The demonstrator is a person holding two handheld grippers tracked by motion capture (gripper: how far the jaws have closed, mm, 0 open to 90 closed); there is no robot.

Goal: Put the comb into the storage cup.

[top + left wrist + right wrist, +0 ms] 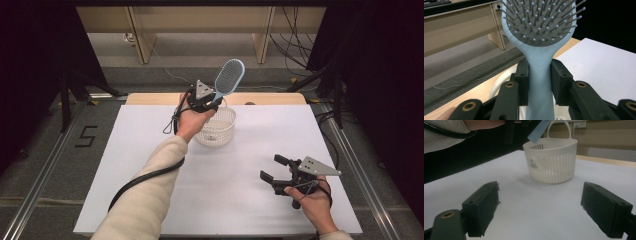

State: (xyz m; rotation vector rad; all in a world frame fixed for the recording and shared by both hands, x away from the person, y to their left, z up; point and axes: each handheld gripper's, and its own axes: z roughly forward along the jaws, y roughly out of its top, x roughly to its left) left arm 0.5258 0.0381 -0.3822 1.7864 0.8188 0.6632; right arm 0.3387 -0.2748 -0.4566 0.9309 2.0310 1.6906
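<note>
A light blue hairbrush (228, 77) is held up above the white slotted basket (216, 127), bristle head upward and tilted to the right. My left gripper (210, 101) is shut on its handle. In the left gripper view the two black jaws press on both sides of the handle (539, 82), with the bristle head (541, 20) above and the basket rim (499, 85) below. The handle's end (537, 131) hangs over the basket (551, 162) in the right gripper view. My right gripper (272, 169) rests low at the table's front right, open and empty, pointing toward the basket.
The white table top (150, 165) extends around the basket. A wooden strip (270, 98) runs along the far edge. Beyond it are desk legs (142, 40) and cables on the floor (295, 45). A black cable (145, 175) trails from the left gripper along the sleeve.
</note>
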